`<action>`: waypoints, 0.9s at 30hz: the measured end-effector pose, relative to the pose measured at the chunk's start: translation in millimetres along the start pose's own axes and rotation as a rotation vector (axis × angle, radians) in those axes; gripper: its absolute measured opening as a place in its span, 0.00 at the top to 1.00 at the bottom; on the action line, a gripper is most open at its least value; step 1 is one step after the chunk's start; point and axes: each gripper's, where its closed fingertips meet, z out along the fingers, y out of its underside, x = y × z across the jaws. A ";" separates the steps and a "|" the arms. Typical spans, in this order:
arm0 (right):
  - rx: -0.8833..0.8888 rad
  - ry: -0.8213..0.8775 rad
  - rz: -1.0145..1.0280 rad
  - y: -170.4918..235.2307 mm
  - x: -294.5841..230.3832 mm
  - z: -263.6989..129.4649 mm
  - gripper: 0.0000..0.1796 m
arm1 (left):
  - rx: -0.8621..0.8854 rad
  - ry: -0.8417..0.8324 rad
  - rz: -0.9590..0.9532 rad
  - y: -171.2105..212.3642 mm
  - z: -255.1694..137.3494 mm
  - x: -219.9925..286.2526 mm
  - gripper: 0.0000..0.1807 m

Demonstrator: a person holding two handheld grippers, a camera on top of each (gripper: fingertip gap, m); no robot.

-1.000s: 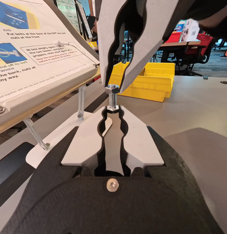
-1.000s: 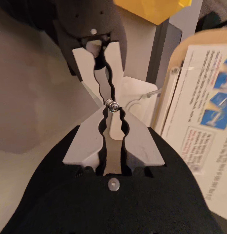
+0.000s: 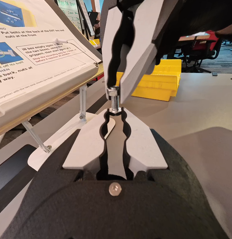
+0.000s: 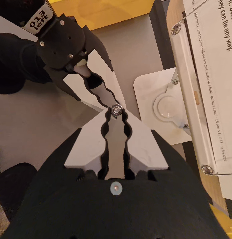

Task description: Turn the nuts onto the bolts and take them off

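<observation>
A silver bolt (image 3: pixel 114 102) stands upright above the grey table (image 3: pixel 190 116). My left gripper (image 3: pixel 115 111) is shut on its hex head at the bottom. My right gripper (image 3: pixel 113 92) comes down from above and is shut on the nut (image 3: pixel 113 92) at the bolt's top end. In the right wrist view I look straight down the bolt: the nut (image 4: pixel 116 109) sits between my right gripper's (image 4: pixel 116 111) tips. The left gripper (image 4: pixel 113 105) reaches in there from the upper left, below the nut.
A yellow bin (image 3: pixel 158 89) stands behind the bolt on the table. A tilted instruction board (image 3: pixel 41 51) on a stand with a white base plate (image 4: pixel 151 90) fills the left side. Office chairs and desks are far behind. Only a small space, under 4 cm, lies between the two pairs of fingers.
My right gripper has twisted about the bolt's axis with the nut in it. The left gripper keeps its hold on the bolt head and has barely moved.
</observation>
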 end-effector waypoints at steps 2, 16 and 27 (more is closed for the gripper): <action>-0.007 0.003 -0.029 -0.4 0.3 -0.5 0.91 | 0.002 0.003 -0.001 -0.4 -0.1 0.2 0.91; -0.444 0.257 -0.947 15.5 16.4 -3.1 0.92 | -0.015 0.020 0.002 4.1 2.8 4.1 0.91; -0.399 0.427 -1.010 0.3 13.9 -9.8 0.85 | 0.010 0.022 -0.010 0.0 1.1 4.2 0.91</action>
